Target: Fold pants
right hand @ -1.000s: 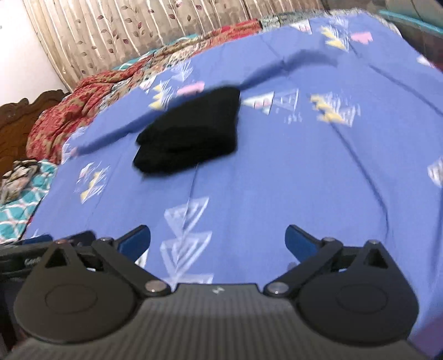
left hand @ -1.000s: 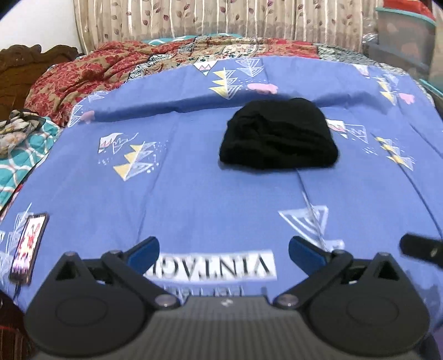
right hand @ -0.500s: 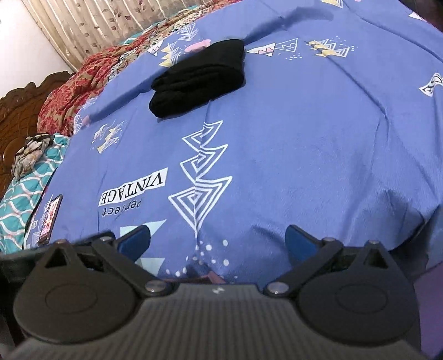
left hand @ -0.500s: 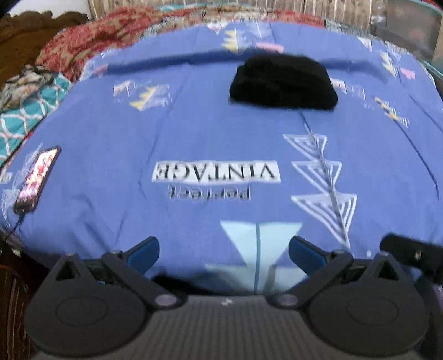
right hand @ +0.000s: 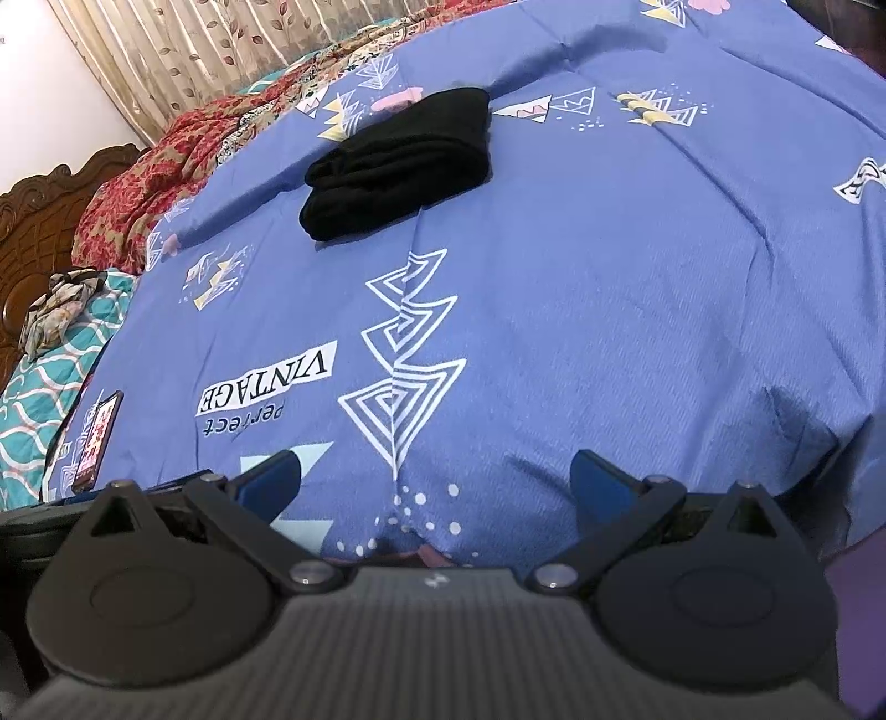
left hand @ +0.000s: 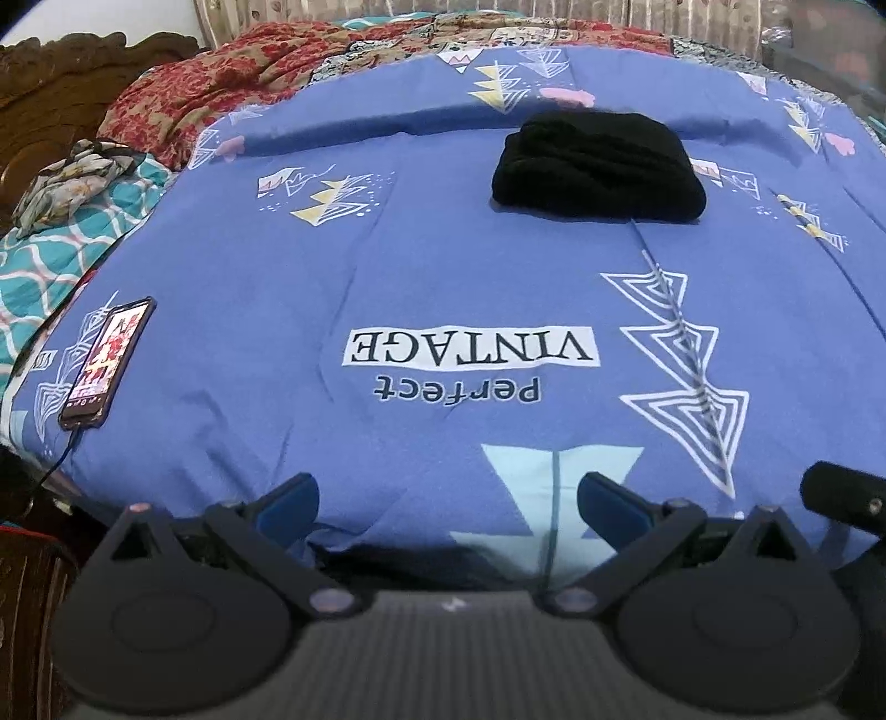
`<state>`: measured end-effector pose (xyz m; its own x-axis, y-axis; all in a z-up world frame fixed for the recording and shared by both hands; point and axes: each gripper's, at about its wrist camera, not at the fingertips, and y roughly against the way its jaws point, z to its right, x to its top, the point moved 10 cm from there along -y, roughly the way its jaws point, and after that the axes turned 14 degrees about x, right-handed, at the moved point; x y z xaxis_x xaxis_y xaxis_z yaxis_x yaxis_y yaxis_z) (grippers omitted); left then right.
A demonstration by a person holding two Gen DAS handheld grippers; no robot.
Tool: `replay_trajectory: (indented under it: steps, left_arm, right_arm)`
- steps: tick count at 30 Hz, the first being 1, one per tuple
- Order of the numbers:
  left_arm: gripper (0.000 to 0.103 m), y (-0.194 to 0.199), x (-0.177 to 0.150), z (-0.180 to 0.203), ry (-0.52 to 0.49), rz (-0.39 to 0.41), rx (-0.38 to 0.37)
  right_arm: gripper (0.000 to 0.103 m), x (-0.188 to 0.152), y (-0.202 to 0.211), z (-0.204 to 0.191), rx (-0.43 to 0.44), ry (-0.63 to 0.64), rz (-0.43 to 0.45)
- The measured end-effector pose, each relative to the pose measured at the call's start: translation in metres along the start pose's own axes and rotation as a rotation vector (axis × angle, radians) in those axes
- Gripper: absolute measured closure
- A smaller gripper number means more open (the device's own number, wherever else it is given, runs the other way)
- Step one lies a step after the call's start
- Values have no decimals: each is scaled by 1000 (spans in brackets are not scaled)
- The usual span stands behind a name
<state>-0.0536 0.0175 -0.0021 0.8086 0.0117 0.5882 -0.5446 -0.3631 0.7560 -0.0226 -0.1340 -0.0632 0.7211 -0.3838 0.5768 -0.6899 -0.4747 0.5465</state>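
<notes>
A: Where are the pants [left hand: 599,166]?
B: Folded black bundle, far half of the blue bedsheet [left hand: 443,288], well apart from both grippers — bare sheet all around it.
A: Left gripper [left hand: 447,501]?
B: Jaws spread wide, nothing between them, hanging at the near edge of the bed. Right gripper [right hand: 434,482] same — wide apart, empty, just off the near edge where the sheet drapes down.
A: Clutter at the edges?
B: Phone [left hand: 107,363] at the left edge with a cable running off it, screen lit. Teal quilt [left hand: 50,260] and red patterned blanket [left hand: 221,94] past the sheet's left and far-left sides. Curtain [right hand: 183,50] behind.
A: Containers?
B: Maybe a bin at far right in the left view, too blurred to tell
</notes>
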Motion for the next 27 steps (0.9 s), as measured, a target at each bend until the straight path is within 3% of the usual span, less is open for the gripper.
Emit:
replay_trajectory:
  steps: [15,27]
  left_arm:
    - [0,4,3,-1,-20,40,3]
    - [0,11,9,-1,-111,141,99]
  right_arm:
    - [0,1,-2,-11,-14,13,23]
    - [0,1,-2,-13,-17,10,27]
